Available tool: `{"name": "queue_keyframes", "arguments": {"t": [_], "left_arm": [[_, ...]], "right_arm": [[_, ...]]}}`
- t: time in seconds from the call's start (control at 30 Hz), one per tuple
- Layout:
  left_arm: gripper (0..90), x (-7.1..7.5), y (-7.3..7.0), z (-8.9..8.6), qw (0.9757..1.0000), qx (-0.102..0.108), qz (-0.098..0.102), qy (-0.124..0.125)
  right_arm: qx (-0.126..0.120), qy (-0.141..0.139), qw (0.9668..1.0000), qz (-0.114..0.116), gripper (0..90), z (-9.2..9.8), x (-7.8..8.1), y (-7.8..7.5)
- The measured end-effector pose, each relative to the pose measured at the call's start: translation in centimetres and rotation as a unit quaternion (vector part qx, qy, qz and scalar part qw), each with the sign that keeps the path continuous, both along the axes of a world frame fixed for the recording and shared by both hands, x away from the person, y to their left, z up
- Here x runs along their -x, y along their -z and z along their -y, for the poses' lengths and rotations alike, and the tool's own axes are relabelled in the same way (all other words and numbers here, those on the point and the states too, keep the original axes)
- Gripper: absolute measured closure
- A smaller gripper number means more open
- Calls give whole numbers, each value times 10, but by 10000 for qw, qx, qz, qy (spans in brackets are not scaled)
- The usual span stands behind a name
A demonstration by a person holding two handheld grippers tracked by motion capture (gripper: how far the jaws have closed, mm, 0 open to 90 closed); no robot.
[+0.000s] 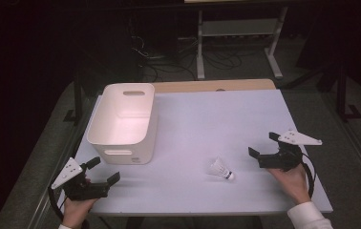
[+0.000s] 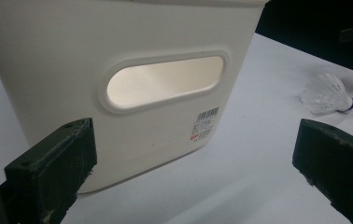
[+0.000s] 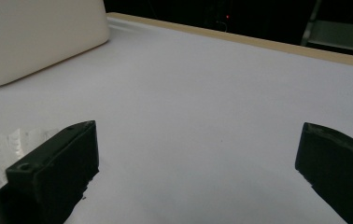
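A white shuttlecock (image 1: 222, 169) lies on its side on the white table (image 1: 207, 119), right of centre near the front. My right gripper (image 1: 263, 144) rests just right of it, open and holding nothing. In the right gripper view the feather skirt (image 3: 11, 144) peeks out beside the left jaw. A white plastic bin (image 1: 121, 121) with handle slots stands at the left. My left gripper (image 1: 104, 170) sits at the front left corner, open and holding nothing. It faces the bin's near wall (image 2: 72, 56), with the shuttlecock (image 2: 328, 94) off to the right.
A wooden strip (image 1: 217, 86) borders the table's far edge. Behind it, a white metal rack (image 1: 238, 38) and loose cables (image 1: 169, 62) sit on the dark floor. Bare tabletop stretches between the bin and the right gripper.
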State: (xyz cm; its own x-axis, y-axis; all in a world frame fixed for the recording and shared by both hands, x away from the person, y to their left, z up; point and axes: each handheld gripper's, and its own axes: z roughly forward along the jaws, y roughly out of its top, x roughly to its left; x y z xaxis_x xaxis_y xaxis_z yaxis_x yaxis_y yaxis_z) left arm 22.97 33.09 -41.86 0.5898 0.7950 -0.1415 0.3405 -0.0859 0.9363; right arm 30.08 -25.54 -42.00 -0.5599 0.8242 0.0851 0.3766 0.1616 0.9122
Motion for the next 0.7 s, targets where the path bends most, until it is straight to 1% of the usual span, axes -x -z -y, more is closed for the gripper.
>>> {"name": "queue_keyframes", "arguments": {"t": [0.1,0.13,0.33,0.43,0.53,0.7], "left_arm": [[0,0,0,1,10000,15,-4,36],[0,1,0,2,10000,49,-15,48],[0,1,0,2,10000,-21,-29,74],[0,1,0,2,10000,0,-35,75],[0,1,1,2,9999,-36,-40,102],[0,1,1,2,9999,-36,-57,114]], "right_arm": [[5,-15,10000,43,0,0,1,-1],[-1,-19,10000,50,0,0,1,-1],[-15,-13,10000,31,0,0,2,-1],[-4,-35,10000,18,0,0,2,-1],[-12,-48,10000,9,0,0,1,-1],[-29,-51,10000,-27,0,0,2,-1]]}}
